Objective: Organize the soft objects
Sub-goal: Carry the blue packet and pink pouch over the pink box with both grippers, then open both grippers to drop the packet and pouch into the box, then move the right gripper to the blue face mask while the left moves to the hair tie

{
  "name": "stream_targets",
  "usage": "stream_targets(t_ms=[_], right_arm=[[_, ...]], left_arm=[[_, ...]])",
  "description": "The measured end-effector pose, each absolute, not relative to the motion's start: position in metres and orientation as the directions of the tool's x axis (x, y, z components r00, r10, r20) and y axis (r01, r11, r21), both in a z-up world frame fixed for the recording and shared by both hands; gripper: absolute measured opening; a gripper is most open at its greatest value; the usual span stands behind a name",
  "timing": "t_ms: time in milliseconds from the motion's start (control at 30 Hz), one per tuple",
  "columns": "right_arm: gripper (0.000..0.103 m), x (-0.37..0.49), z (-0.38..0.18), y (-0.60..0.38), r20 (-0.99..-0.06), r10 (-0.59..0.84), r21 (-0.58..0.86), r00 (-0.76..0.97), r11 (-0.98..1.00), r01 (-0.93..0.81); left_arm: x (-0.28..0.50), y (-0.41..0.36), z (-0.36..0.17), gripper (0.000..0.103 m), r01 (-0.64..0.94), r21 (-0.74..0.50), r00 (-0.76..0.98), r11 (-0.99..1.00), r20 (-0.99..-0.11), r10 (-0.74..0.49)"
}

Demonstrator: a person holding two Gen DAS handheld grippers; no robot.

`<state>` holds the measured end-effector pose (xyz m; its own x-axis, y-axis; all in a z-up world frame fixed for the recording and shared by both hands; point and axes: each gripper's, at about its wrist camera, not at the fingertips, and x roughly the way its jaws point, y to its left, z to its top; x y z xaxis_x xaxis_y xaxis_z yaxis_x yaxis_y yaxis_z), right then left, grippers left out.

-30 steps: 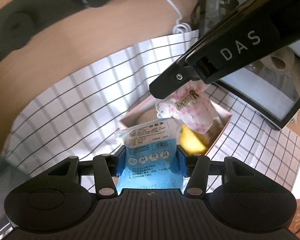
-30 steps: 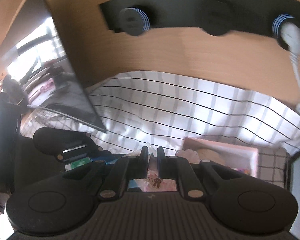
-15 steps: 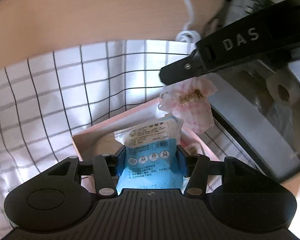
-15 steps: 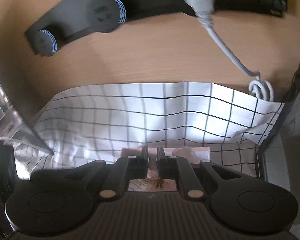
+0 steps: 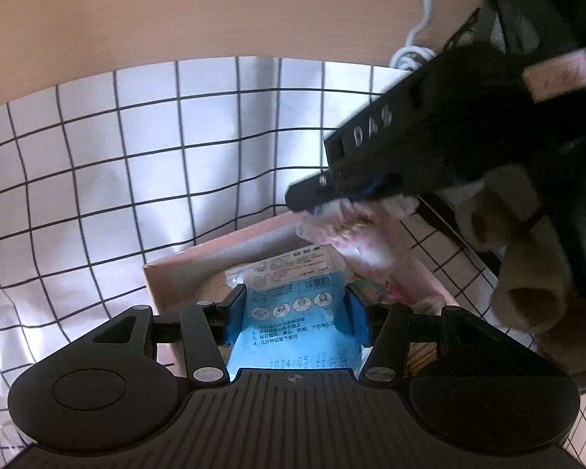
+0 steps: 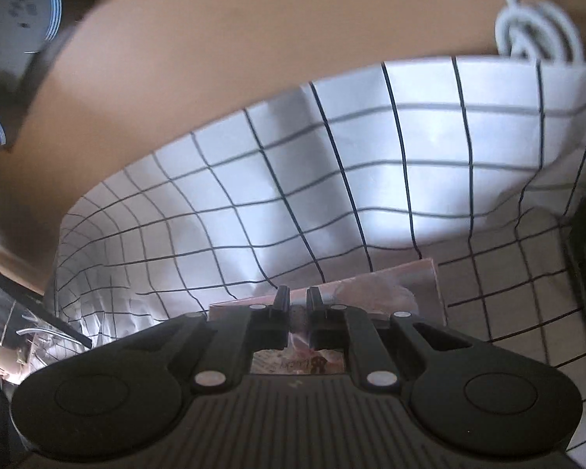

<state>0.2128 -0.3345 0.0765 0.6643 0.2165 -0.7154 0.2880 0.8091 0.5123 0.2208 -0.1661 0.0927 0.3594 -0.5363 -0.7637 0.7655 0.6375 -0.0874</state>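
Blue mask packet point(image 5: 299, 320) sits between the left gripper point(image 5: 296, 314) jaws, which are opening, over the pink box point(image 5: 183, 273) on the checked cloth point(image 5: 136, 179), while the right gripper point(image 6: 297, 305) is clamped on a blurry, probably pink-checked pouch point(image 5: 355, 234) just above the box.

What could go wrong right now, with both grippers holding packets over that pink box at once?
1. The left gripper is opening around the blue packet; its lower end lies back over the box's near edge, so it might tip out of the pink box.
2. The right gripper brings the pink checked pouch right above the same spot; the tools or packets could bump.
3. The box already looks crowded, so the soft packets may pile up and slide off.
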Motion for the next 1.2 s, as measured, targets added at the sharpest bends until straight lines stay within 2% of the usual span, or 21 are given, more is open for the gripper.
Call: stream_targets(t_ms=[133, 233, 333, 433, 667, 767, 867, 1033, 1200], right_arm=[[0.009, 0.222, 0.053, -0.34, -0.735, 0.231, 0.532, 0.637, 0.779, 0.331], [0.009, 0.224, 0.049, -0.341, -0.74, 0.22, 0.526, 0.635, 0.778, 0.344], [0.012, 0.219, 0.062, -0.339, -0.719, 0.206, 0.516, 0.664, 0.798, 0.312], [0.021, 0.213, 0.079, -0.334, -0.705, 0.175, 0.487, 0.688, 0.824, 0.29], [0.021, 0.186, 0.095, -0.319, -0.707, 0.077, 0.396, 0.703, 0.867, 0.303], [0.021, 0.177, 0.093, -0.299, -0.716, 0.084, 0.353, 0.693, 0.9, 0.255], [0.021, 0.176, 0.083, -0.266, -0.729, 0.066, 0.252, 0.681, 0.951, 0.178], [0.022, 0.175, 0.076, -0.229, -0.705, -0.129, -0.024, 0.698, 0.987, 0.158], [0.022, 0.174, 0.089, -0.234, -0.723, -0.134, -0.023, 0.678, 0.985, 0.17]], left_arm=[[0.223, -0.158, 0.1, 0.059, 0.751, -0.095, 0.375, 0.654, -0.753, -0.54], [0.228, -0.15, 0.109, 0.056, 0.736, -0.157, 0.368, 0.658, -0.724, -0.584], [0.235, -0.143, 0.115, 0.056, 0.712, -0.242, 0.352, 0.659, -0.689, -0.633], [0.237, -0.137, 0.121, 0.056, 0.692, -0.265, 0.361, 0.671, -0.677, -0.641], [0.227, -0.091, 0.145, 0.056, 0.646, -0.314, 0.422, 0.696, -0.613, -0.668], [0.217, -0.06, 0.153, 0.056, 0.613, -0.338, 0.453, 0.714, -0.59, -0.668], [0.2, -0.033, 0.152, 0.056, 0.603, -0.331, 0.457, 0.726, -0.603, -0.654], [0.167, 0.016, 0.128, 0.056, 0.579, -0.296, 0.44, 0.759, -0.671, -0.597], [0.151, 0.077, 0.092, 0.056, 0.456, -0.293, 0.441, 0.84, -0.746, -0.499]])
